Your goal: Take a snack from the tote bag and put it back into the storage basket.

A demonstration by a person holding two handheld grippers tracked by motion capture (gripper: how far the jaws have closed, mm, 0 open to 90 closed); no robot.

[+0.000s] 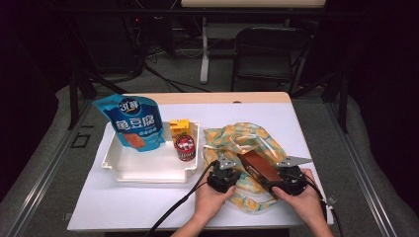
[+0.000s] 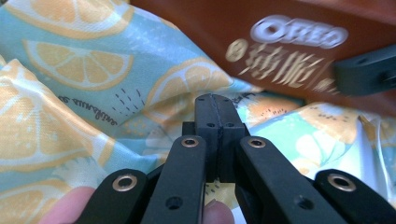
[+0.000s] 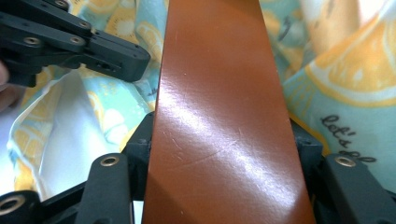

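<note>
We look from high above the near edge forward and down on the white table (image 1: 148,197), both gripper cameras ride very near the lemon-print bag (image 1: 257,140) at five o'clock, all three share the brown Oreo box (image 3: 224,116).
</note>
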